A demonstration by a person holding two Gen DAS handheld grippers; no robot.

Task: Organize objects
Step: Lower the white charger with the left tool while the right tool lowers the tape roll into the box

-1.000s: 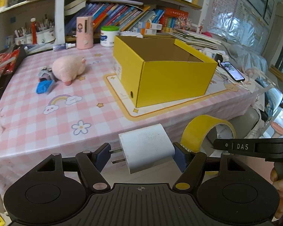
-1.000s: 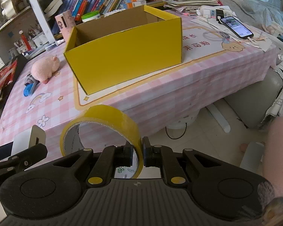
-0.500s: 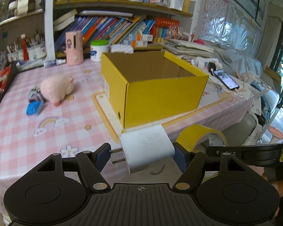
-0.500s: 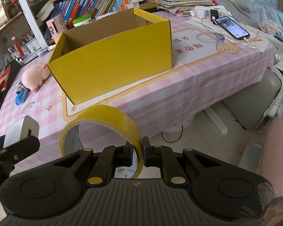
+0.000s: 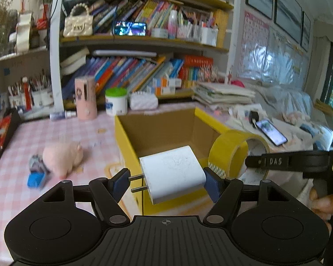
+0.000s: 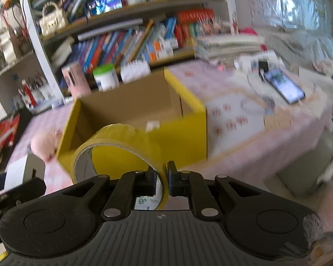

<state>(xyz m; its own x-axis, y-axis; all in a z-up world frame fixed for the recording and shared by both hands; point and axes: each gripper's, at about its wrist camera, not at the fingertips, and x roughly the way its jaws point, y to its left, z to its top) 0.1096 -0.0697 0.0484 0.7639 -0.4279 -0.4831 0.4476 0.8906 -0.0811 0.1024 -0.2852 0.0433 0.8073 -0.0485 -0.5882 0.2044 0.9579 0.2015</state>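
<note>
My left gripper (image 5: 166, 182) is shut on a white plug charger (image 5: 172, 173), prongs pointing left, held in front of the near wall of the open yellow cardboard box (image 5: 126, 141). My right gripper (image 6: 162, 180) is shut on the wall of a yellow tape roll (image 6: 119, 146), which hangs before the same box (image 6: 182, 137). In the left wrist view the tape roll (image 5: 228, 153) and the right gripper's arm sit just right of the charger. The box's brown inside looks bare where it shows.
A pink plush pig (image 5: 62, 155) and a blue object (image 5: 35, 179) lie on the pink checked tablecloth (image 5: 15, 190) left of the box. A pink cup (image 5: 85, 98), a green-lidded jar (image 5: 116, 102), a phone (image 5: 270, 132), paper stacks and bookshelves crowd the back and right.
Both grippers have risen and moved forward toward the box, which now looks larger and closer. The charger and tape roll stay gripped as before.
</note>
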